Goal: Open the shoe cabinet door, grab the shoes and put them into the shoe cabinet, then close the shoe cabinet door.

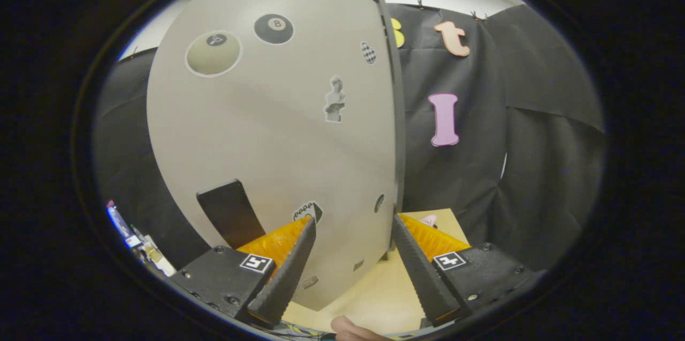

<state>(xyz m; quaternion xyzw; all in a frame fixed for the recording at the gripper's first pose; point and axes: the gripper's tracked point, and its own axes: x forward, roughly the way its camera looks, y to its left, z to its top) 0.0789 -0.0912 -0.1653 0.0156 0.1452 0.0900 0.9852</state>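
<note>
Gripper view | our gripper [353, 223] spread, grasping nothing | fingers straddle free edge of pale grey stickered shoe cabinet door [267, 132] on light wooden tabletop [369, 293] | likely placed to swing it

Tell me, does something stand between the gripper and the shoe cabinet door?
Nothing visible does. The gripper is open, and the door stands directly ahead, its lower right edge reaching in between the fingers.
</note>
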